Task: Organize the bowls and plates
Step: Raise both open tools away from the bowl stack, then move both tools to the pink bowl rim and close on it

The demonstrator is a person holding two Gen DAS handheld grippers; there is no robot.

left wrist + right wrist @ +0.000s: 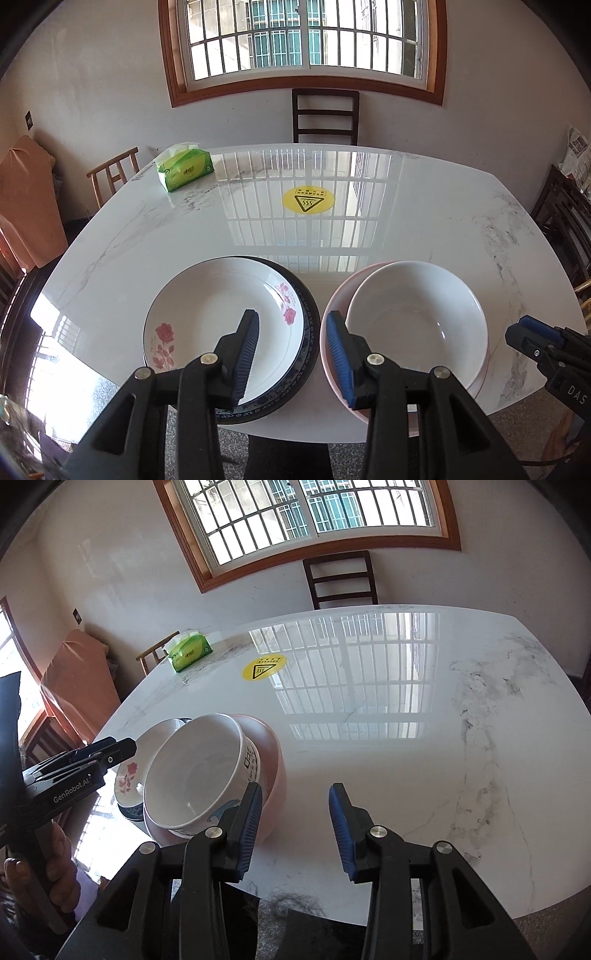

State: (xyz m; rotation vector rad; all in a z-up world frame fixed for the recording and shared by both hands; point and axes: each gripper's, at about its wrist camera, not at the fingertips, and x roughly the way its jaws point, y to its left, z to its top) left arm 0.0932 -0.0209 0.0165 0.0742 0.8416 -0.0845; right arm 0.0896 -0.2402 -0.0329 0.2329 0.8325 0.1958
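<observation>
Bowls [199,775] nested just left of right tool [295,830], both tools apart, empty.

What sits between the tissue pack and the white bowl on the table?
Only the yellow warning sticker on bare marble between tissue pack and white bowl; clearest in the left wrist view.

Both wrist views look down steeply across the table [369,221] toward the window [303,37] at twelve o'clock, sharing the nearby stacked dishes.
</observation>
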